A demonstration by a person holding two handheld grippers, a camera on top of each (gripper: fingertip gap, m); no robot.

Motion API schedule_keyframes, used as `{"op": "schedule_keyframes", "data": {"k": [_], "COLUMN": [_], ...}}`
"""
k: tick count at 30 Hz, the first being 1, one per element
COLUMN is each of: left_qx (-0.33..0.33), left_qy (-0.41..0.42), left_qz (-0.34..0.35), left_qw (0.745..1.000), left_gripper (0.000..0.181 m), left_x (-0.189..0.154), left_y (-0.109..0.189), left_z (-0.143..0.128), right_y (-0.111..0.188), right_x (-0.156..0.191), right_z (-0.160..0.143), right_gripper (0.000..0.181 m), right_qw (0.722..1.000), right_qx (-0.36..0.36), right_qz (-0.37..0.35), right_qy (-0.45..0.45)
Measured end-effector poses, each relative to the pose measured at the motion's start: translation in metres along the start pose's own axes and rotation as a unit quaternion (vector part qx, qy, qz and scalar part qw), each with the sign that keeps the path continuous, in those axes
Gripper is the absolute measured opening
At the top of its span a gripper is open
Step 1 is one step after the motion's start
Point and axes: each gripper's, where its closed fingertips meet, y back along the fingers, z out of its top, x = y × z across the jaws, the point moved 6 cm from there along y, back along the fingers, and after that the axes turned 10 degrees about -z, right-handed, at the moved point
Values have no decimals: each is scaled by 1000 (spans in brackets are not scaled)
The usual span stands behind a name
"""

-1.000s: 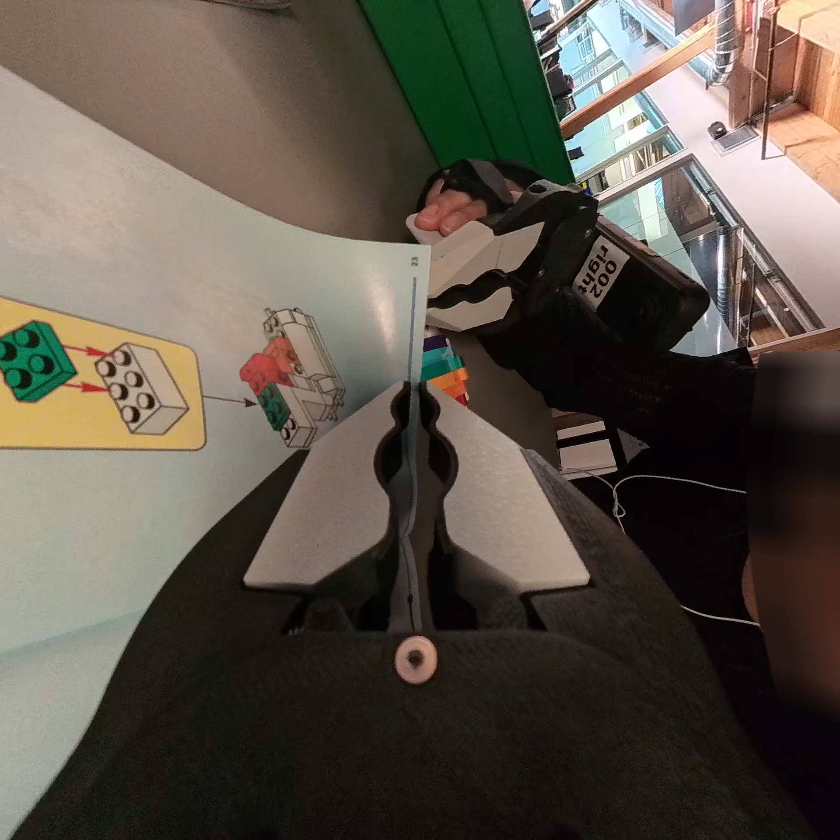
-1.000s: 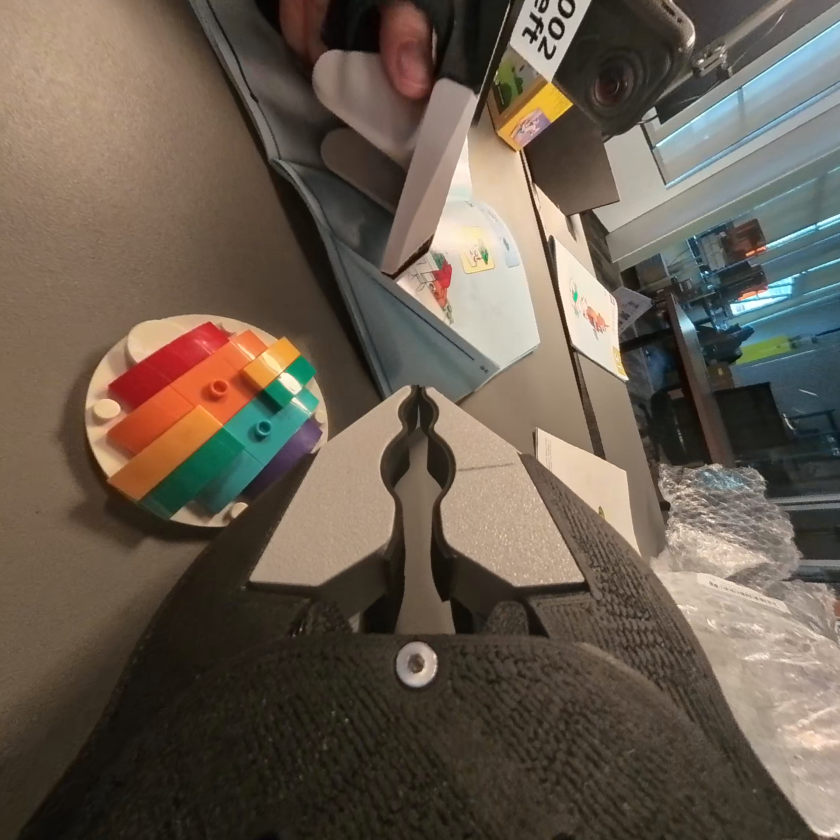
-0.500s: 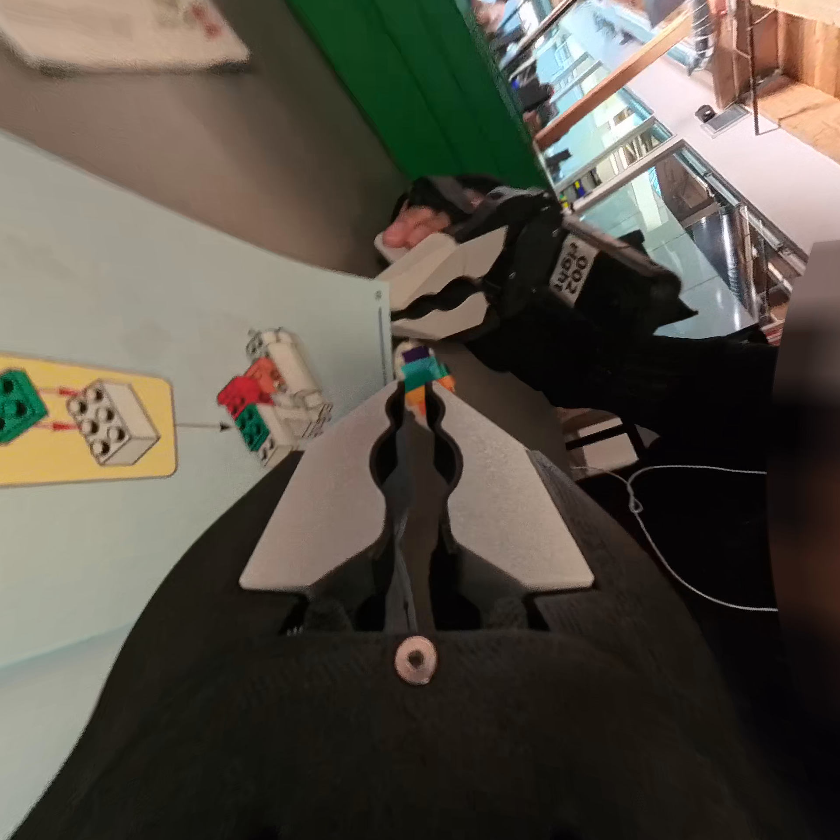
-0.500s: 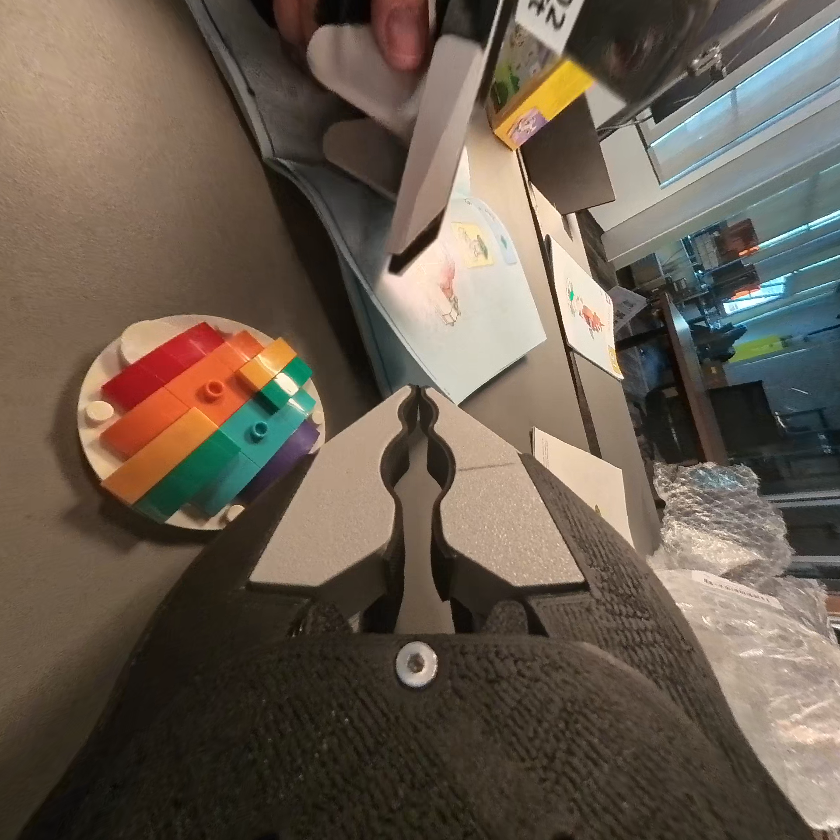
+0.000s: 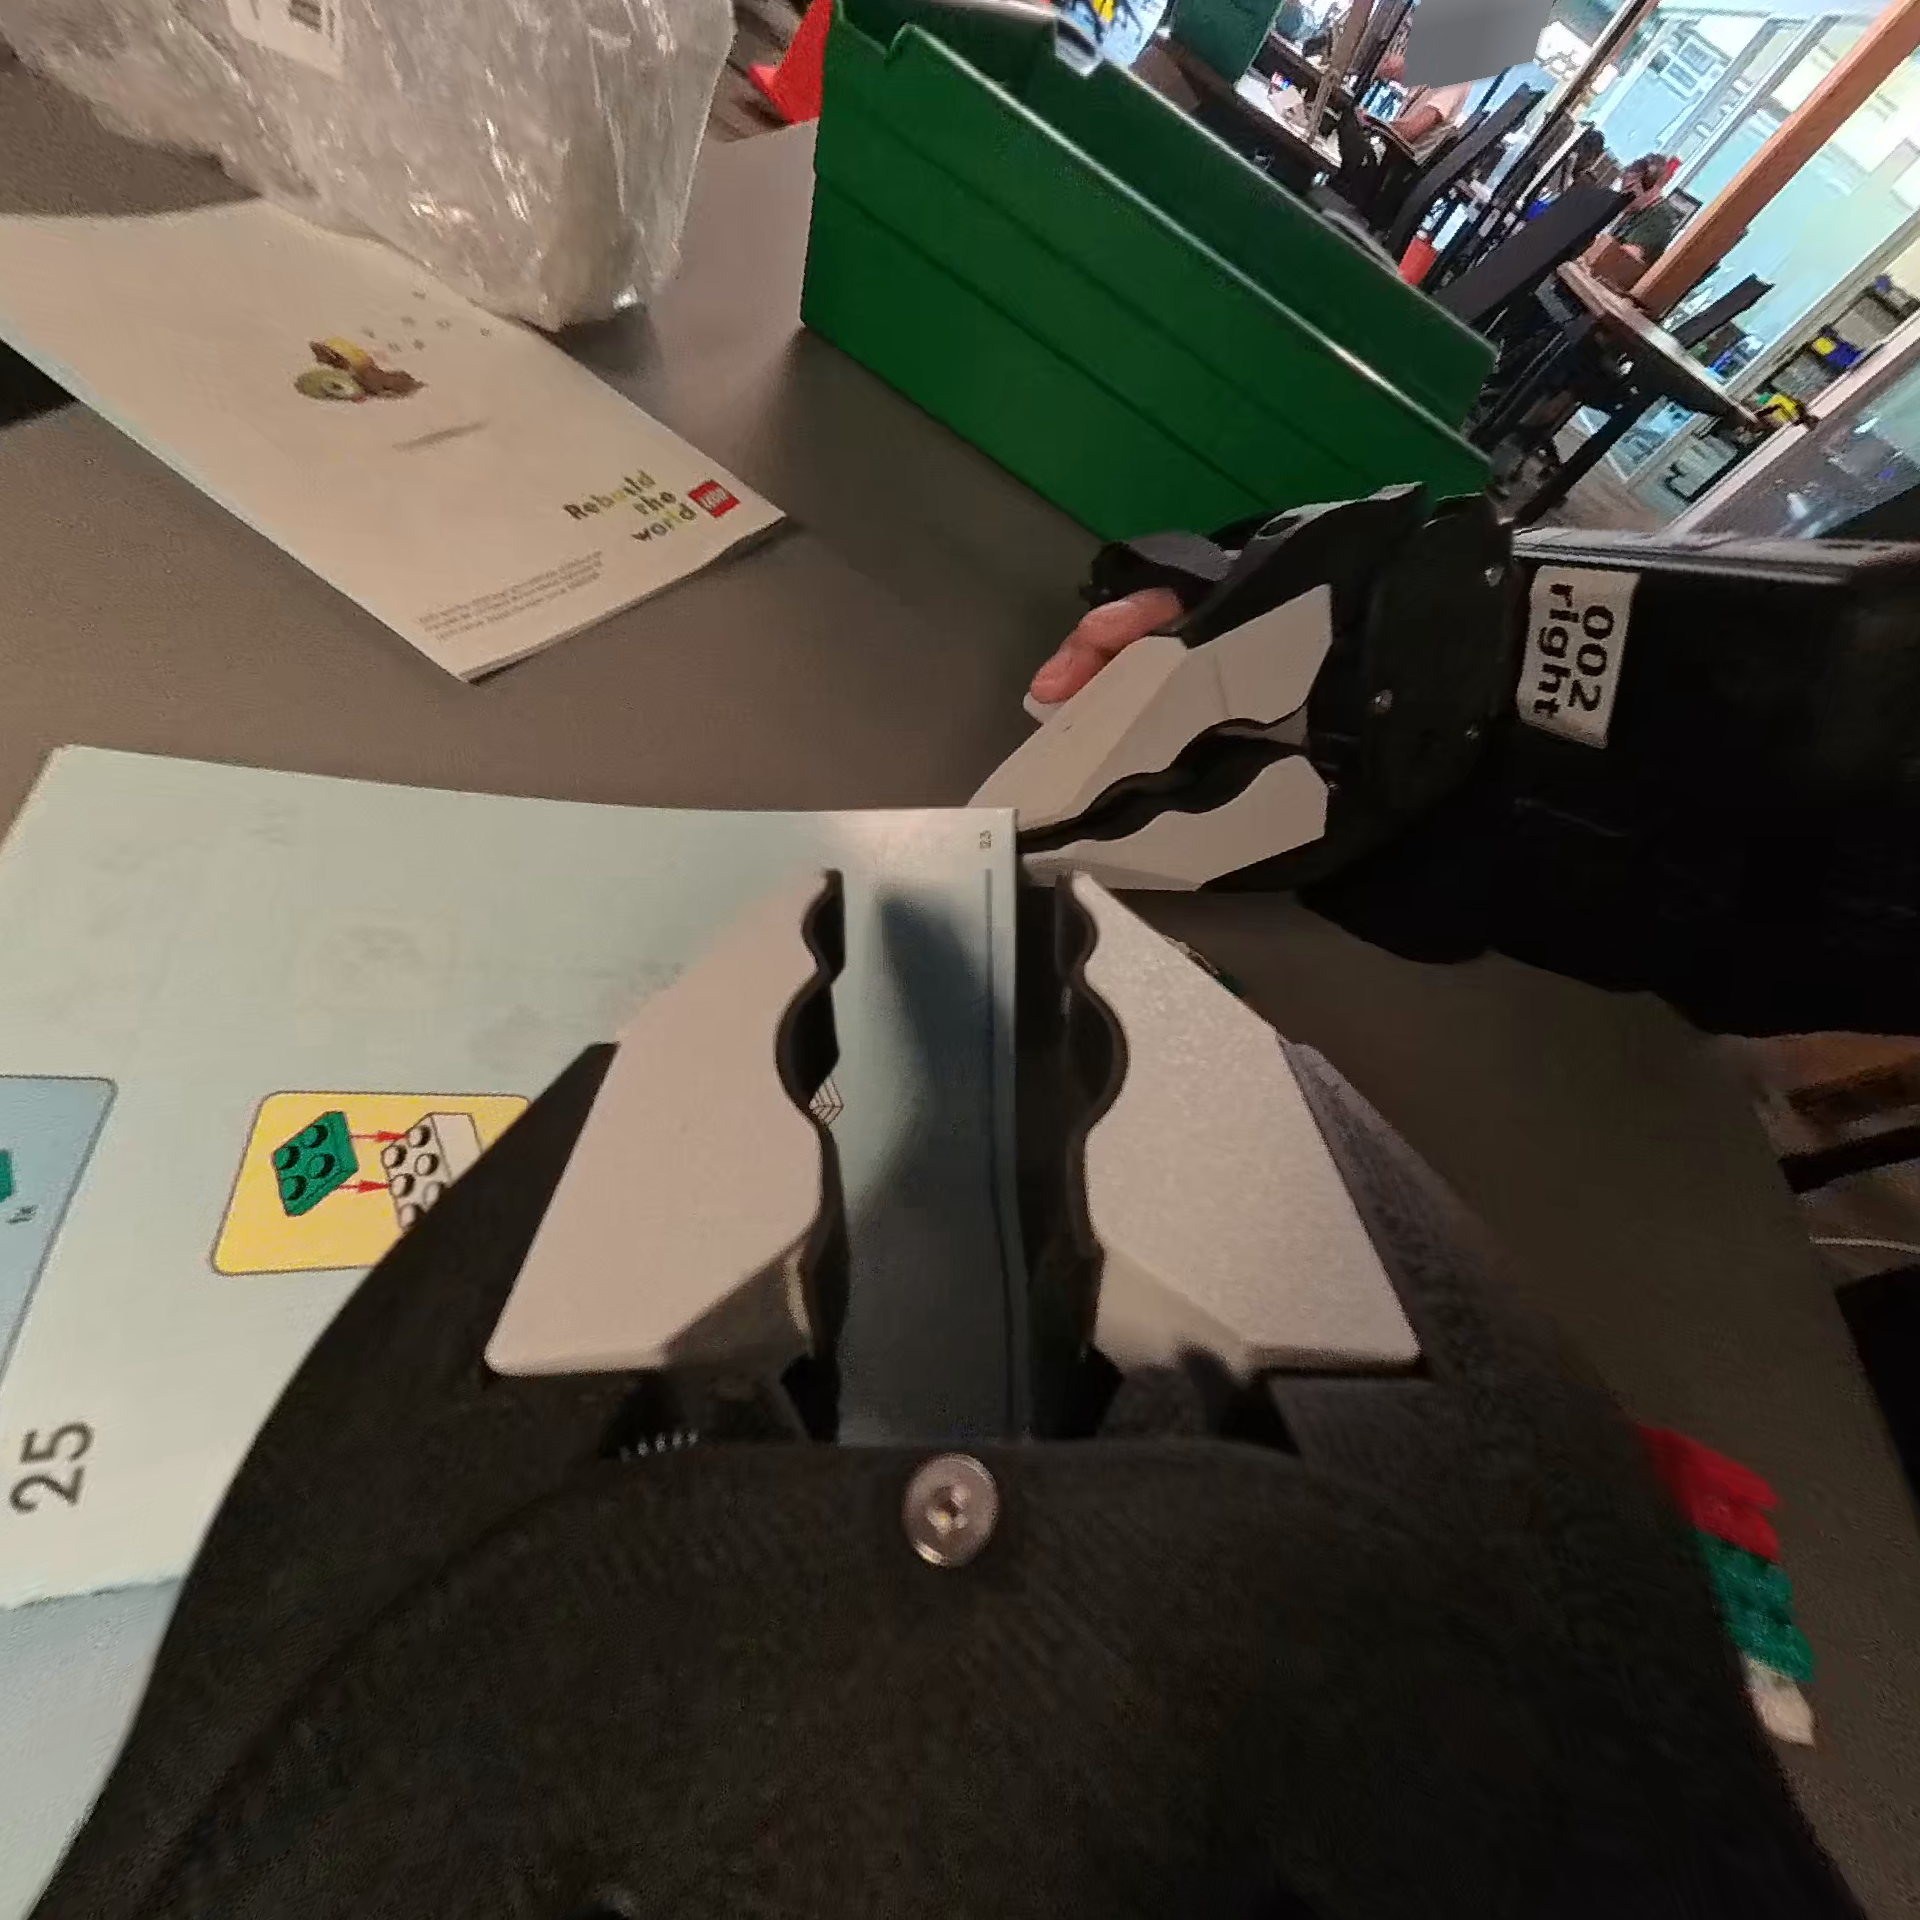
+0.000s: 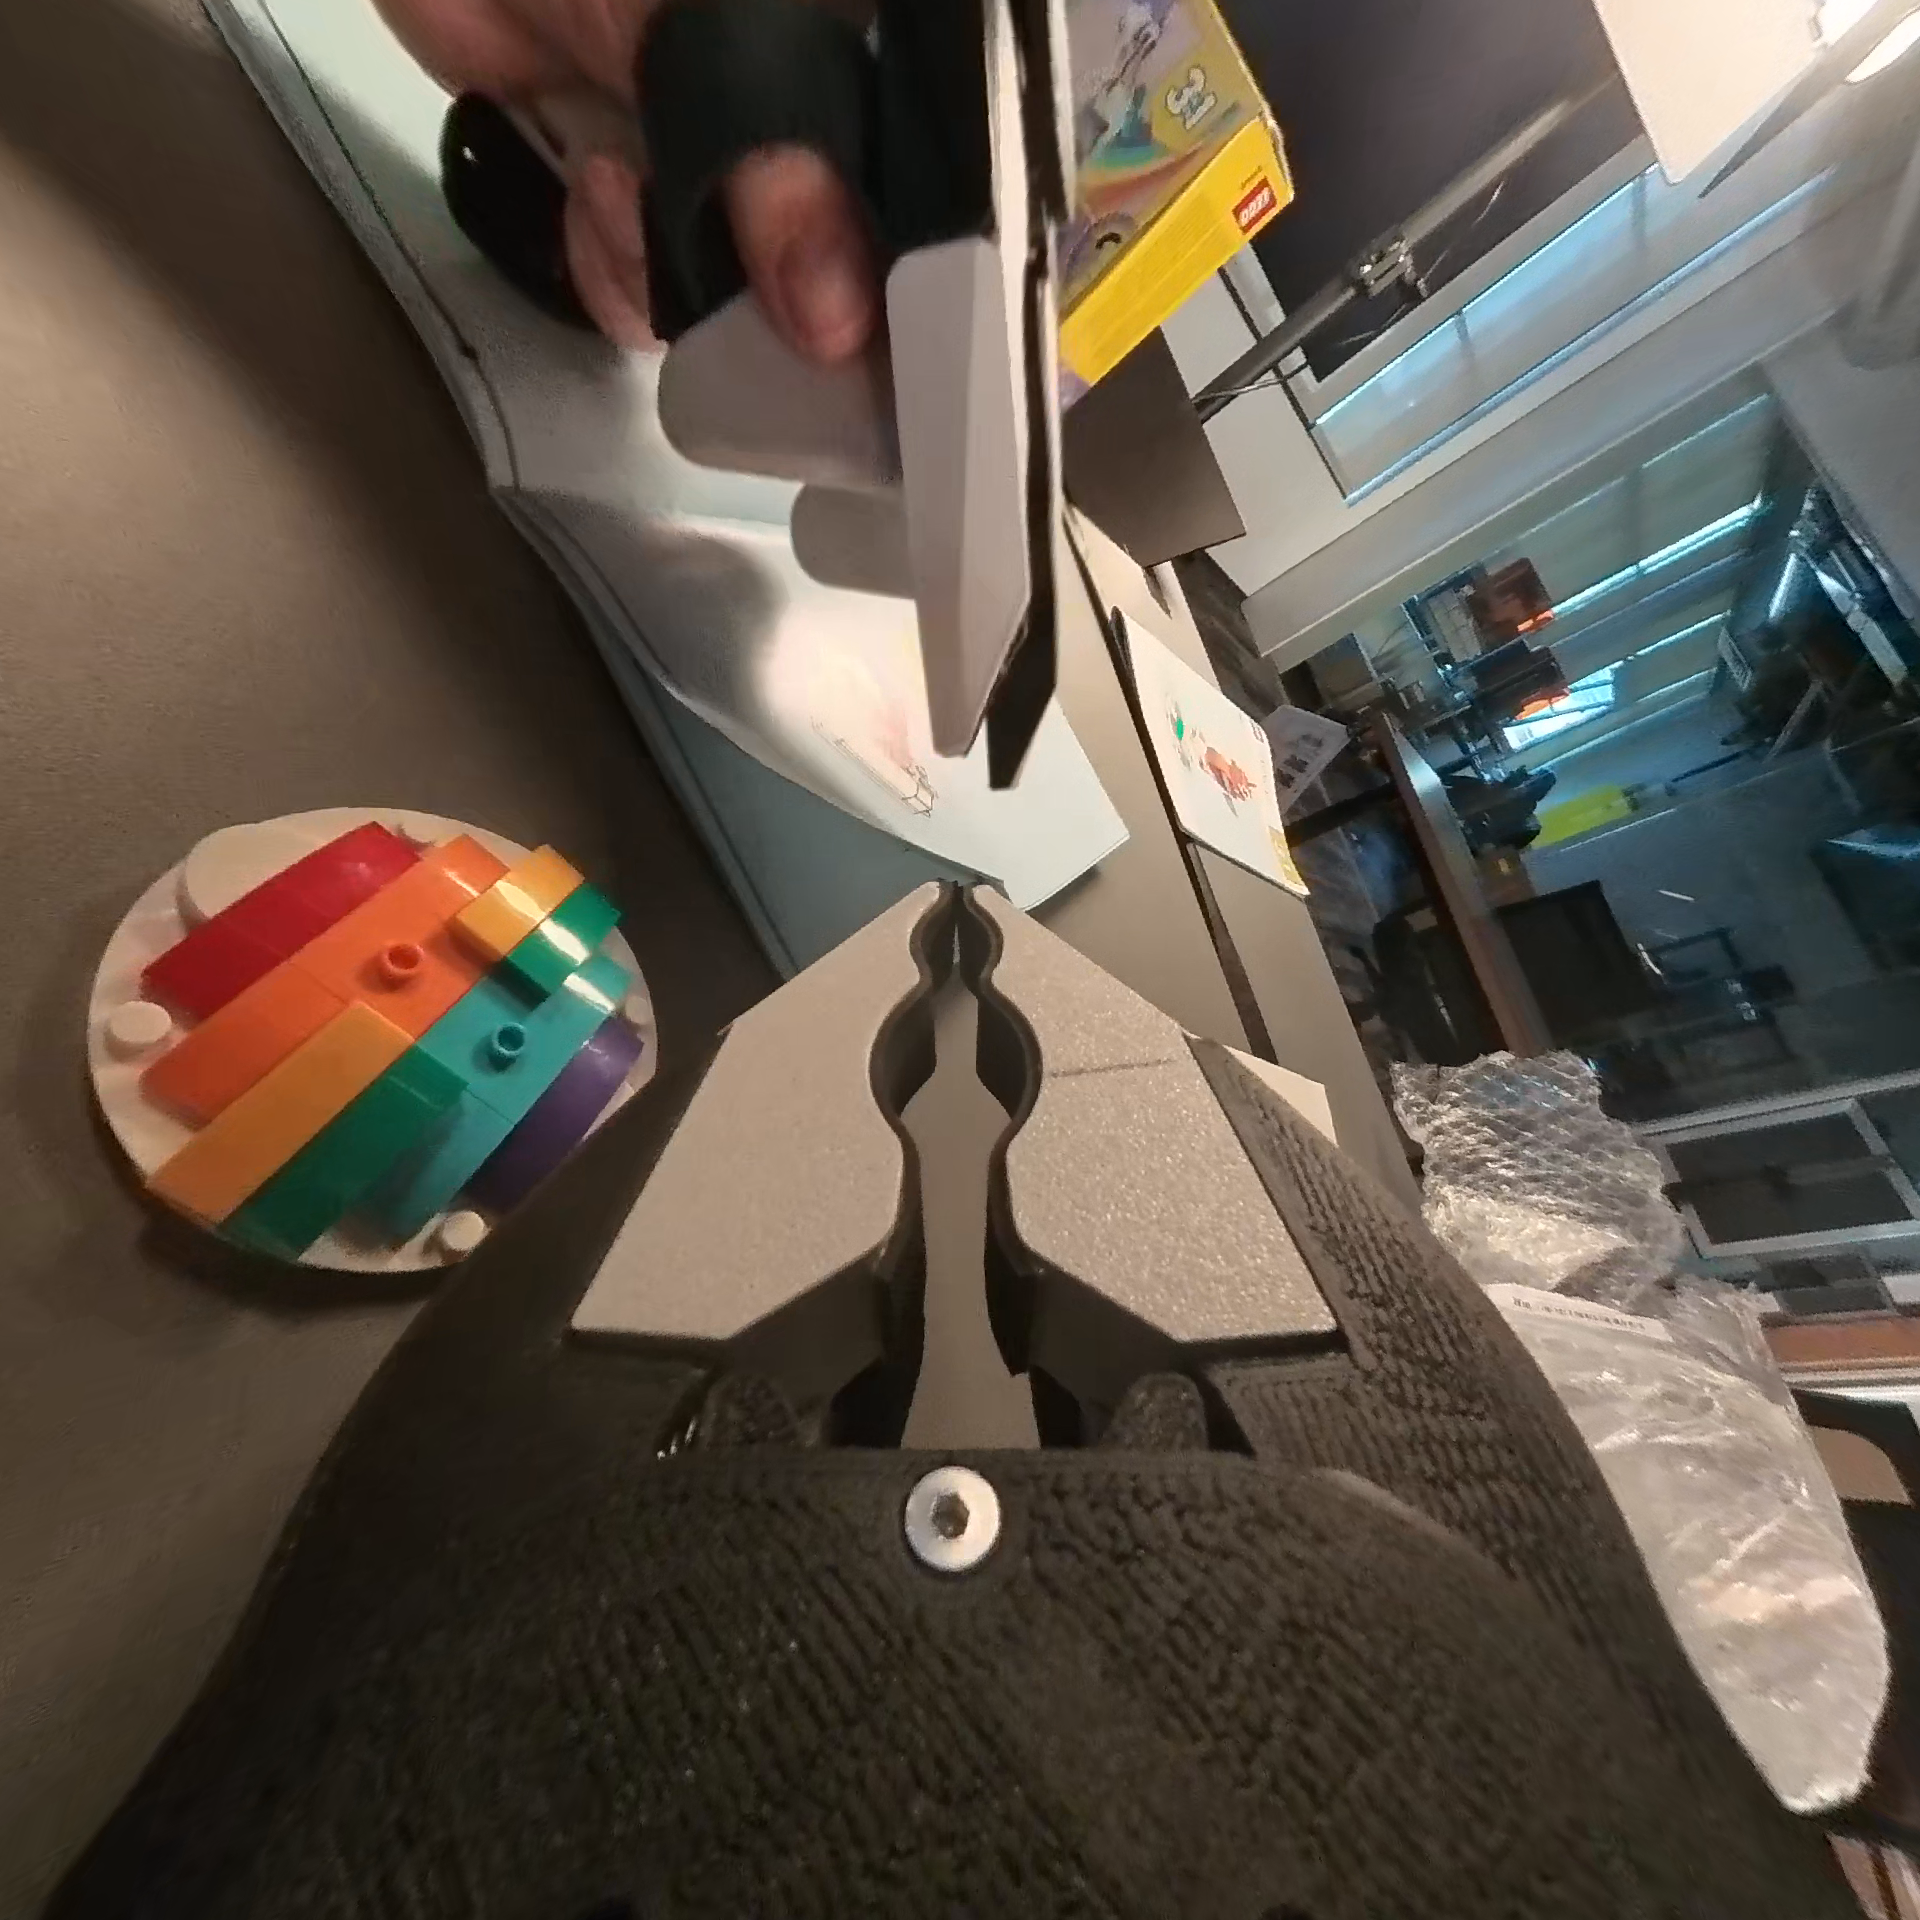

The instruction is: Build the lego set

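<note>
My left gripper (image 5: 945,883) is open over the light blue instruction booklet (image 5: 364,935). The right edge of the page shows in the gap between the jaws. My right gripper (image 6: 956,896) is shut and empty, and in the left wrist view (image 5: 1039,826) its tip sits just past the page's far right corner. A round white plate with a rainbow of bricks (image 6: 364,1039) lies on the table left of my right gripper. In the right wrist view the left gripper (image 6: 987,748) hangs over the booklet (image 6: 997,842).
A green crate (image 5: 1091,291) stands at the back beside a clear plastic bag (image 5: 416,125). A white leaflet (image 5: 416,416) lies on the grey table (image 5: 831,644). Red, green and white bricks (image 5: 1745,1579) sit at the right edge. A yellow set box (image 6: 1164,208) and bubble wrap (image 6: 1507,1143) are nearby.
My left gripper has opened and let go of the page, which now lies flatter. It has also turned level. My right gripper stayed shut and hardly moved.
</note>
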Motion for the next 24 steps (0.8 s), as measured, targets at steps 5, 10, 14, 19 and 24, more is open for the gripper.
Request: {"op": "schedule_keyframes", "data": {"k": [5, 10, 14, 19, 24], "left_qx": [-5, 0, -6, -10, -25], "left_qy": [15, 22, 26, 28, 17], "left_qz": [-13, -21, -33, -50, -69], "left_qw": [1000, 1000, 999, 998, 997], "left_gripper": [37, 34, 33, 21, 7], "left_x": [3, 4, 3, 1, -3], "left_y": [-6, -9, -8, -8, -6], "left_z": [-1, -3, -2, -2, 0], "right_y": [0, 0, 0, 2, 2], "right_x": [1, 0, -1, -3, -2], "right_z": [1, 2, 4, 7, 8], "right_gripper": [0, 0, 0, 0, 0], "right_qw": [1000, 1000, 1000, 999, 999], "right_qx": [-4, -8, -18, -29, -36], "right_qz": [1, -1, -6, -10, -8], "right_qy": [-1, -5, -10, -16, -17]}}
